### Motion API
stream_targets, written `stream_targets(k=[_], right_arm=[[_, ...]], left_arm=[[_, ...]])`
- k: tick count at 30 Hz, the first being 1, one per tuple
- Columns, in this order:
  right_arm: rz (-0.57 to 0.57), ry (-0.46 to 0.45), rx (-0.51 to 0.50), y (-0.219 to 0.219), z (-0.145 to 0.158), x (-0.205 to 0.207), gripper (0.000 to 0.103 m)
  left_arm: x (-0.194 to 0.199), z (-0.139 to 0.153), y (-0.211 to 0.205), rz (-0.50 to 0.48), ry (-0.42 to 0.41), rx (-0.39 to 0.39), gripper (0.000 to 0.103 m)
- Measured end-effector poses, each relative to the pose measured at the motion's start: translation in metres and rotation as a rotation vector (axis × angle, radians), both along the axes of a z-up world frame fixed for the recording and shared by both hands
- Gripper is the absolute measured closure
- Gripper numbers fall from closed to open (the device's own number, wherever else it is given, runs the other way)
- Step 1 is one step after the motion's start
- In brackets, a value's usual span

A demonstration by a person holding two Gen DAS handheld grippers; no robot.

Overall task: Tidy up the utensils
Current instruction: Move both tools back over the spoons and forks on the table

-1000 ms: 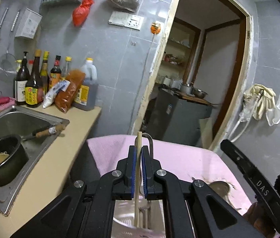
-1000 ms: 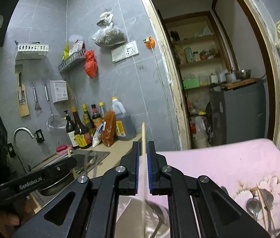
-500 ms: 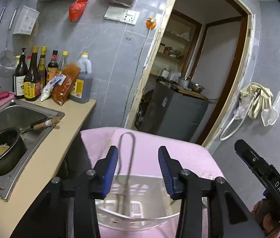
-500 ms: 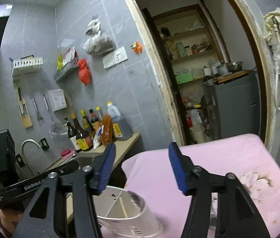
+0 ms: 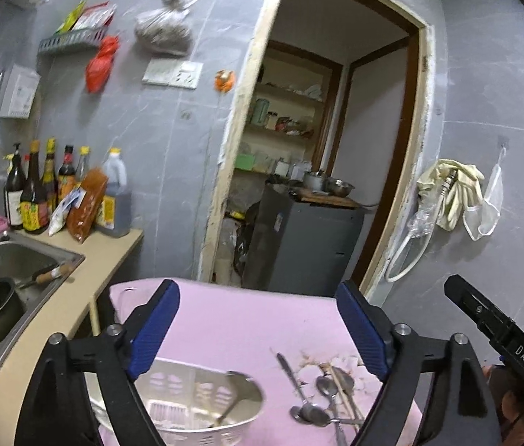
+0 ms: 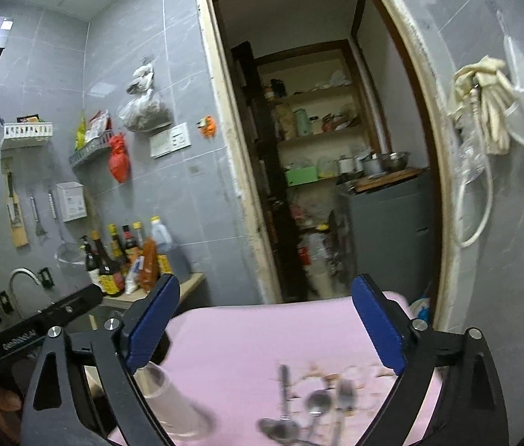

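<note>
Below, left gripper (image 5: 258,325) and right gripper (image 6: 264,325) jaws opening, empty, spoons (image 6: 299,420) blurred, white holder (image 5: 195,401) contents unclear.

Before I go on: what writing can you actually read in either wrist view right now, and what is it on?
"DAS": white letters on the black arm of the right gripper, seen from the left wrist.
White lettering on the black arm of the left gripper, seen from the right wrist: too blurred to read.
Labels on the dark glass sauce bottles and the white wall box: too small to read.
</note>
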State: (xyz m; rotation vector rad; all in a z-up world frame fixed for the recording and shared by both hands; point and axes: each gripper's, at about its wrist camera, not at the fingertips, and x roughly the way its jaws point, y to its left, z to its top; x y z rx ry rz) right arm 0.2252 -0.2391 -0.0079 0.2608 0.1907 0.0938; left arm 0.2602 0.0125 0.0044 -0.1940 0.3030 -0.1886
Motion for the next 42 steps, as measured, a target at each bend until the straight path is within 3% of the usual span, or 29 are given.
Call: stream_targets(k=[5,13,28,30,35,42], right_arm=[[-0.034,0.004,-0.05,-0.027,-0.003,-0.008,0.003],[-0.044,0.095,-0.082,-0.067,-0.031,-0.004,0.003],[0.046,0.362,0.012,-0.123,-0.127,0.043,0.003],[0.06,0.388,0.026,-0.126,-0.138,0.049,0.008],[0.106,0.467,0.057,-0.125,-0.166,0.07,0.025],[0.209,0.559,0.102,-0.104,-0.195,0.101,0.04]], left_arm=[[-0.006,-0.005,-0.034,0.028,-0.039,0.044,0.006],[-0.005,-0.023,-0.075,0.026,-0.023,0.097,0.003],[0.031,-0.088,-0.132,-0.044,0.185,0.128,0.003],[0.039,-0.097,-0.135,-0.045,0.216,0.119,0.003],[0.063,-0.113,-0.142,-0.036,0.295,0.13,0.019],[0.112,-0.147,-0.144,-0.015,0.492,0.109,0.04]])
